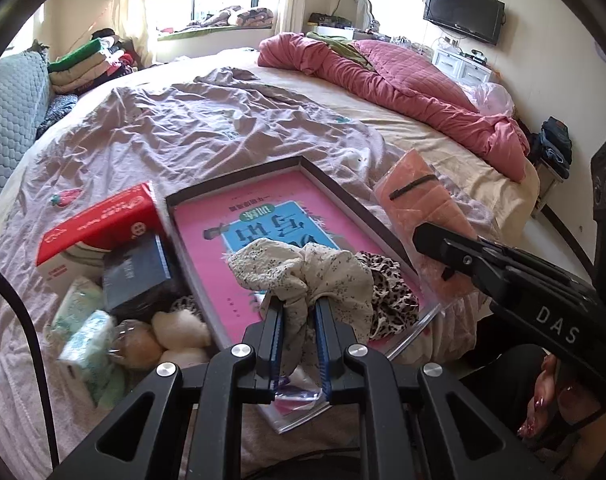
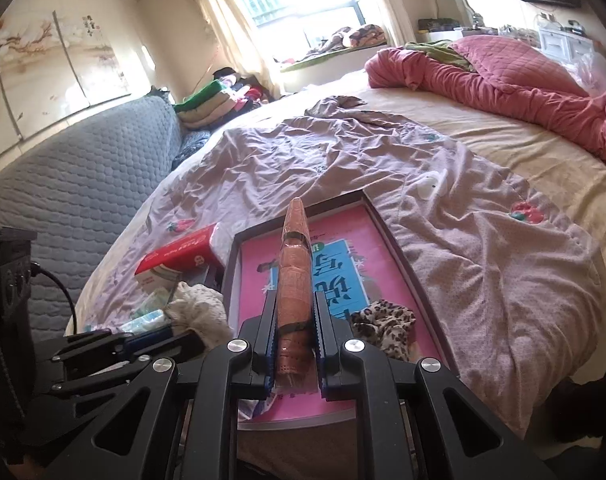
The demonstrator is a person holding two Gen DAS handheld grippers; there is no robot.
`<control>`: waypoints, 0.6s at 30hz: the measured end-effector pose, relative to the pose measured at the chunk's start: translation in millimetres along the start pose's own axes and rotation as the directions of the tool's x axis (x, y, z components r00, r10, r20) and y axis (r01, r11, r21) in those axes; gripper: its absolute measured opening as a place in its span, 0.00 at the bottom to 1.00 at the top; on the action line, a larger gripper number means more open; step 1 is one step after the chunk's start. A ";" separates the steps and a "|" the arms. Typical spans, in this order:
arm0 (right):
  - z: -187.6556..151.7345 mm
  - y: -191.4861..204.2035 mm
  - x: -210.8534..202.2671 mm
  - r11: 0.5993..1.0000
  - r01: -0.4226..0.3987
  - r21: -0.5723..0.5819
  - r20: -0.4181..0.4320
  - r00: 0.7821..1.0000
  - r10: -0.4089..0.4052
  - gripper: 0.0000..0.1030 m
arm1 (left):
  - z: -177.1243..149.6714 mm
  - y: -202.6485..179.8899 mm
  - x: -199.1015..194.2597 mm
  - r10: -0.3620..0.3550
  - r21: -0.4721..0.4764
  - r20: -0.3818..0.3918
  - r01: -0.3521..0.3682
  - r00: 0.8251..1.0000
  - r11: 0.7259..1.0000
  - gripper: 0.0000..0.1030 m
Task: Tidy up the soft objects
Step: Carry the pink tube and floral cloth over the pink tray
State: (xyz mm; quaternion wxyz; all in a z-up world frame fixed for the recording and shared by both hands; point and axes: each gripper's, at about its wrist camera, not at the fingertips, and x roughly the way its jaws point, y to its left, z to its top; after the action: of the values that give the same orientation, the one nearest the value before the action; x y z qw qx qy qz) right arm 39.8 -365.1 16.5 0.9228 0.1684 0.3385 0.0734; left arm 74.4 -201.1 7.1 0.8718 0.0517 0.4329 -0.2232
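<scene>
Left gripper (image 1: 299,320) clamped on a cream floral scrunchie (image 1: 303,276), fabric bunched between the blue-padded fingers (image 1: 277,328) and spilling above and to both sides of the tips. Held just over the near end of a shallow dark-framed tray (image 1: 335,184) with a pink-and-blue printed sheet (image 1: 231,232) in its bottom. Just right of the fingers, touching the cream one, a leopard-print scrunchie (image 1: 387,296) lying on the pink sheet. Left of the fingers, outside the tray: a red-and-white box (image 1: 99,228), a dark blue box (image 1: 137,276), pale tissue packs (image 1: 87,336) and cream pom-poms (image 1: 179,328) crowded together on the lilac strawberry-print bedcover (image 1: 183,128). Below the fingers, a bit of clear plastic wrap (image 1: 295,396).

Right gripper (image 2: 295,320) clamped on a flat salmon-pink packet in clear wrap (image 2: 295,272), seen edge-on, jutting forward past the fingertips over the middle of the tray (image 2: 407,252). Same packet, broad side, in the left wrist view (image 1: 423,216), at the right edge of the tray. Right of these fingers, the leopard-print scrunchie (image 2: 383,324) in the tray's near right corner. Left of them, the cream scrunchie (image 2: 203,312) in the other gripper. Painted fingernails of a hand (image 1: 543,396) under the right gripper's body.
</scene>
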 end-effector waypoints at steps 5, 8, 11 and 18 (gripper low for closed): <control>-2.2 -9.2 1.4 1.000 0.019 0.007 -0.008 1.000 -0.019 0.16 | -0.2 -10.2 16.5 -0.006 0.022 -0.025 0.006 1.000 1.000 0.15; -4.4 -14.4 4.5 1.000 0.015 0.014 -0.020 1.000 -0.015 0.16 | 0.3 -13.6 27.3 -0.005 0.027 -0.043 0.006 0.999 1.000 0.15; -6.0 -18.1 7.8 1.000 0.017 0.015 -0.029 0.999 -0.017 0.16 | -0.9 -14.9 38.1 -0.018 0.014 -0.064 0.019 0.998 1.000 0.15; -10.9 -28.4 17.6 0.999 0.025 0.031 -0.051 0.998 -0.024 0.16 | -6.7 -23.0 64.2 -0.038 0.018 -0.116 0.040 0.993 0.999 0.15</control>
State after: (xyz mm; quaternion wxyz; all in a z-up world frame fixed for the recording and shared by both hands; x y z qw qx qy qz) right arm 46.7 -384.3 -12.1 0.9120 0.1770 0.3649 0.0610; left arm 93.2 -241.9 -44.6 0.8403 0.0648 0.4812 -0.2413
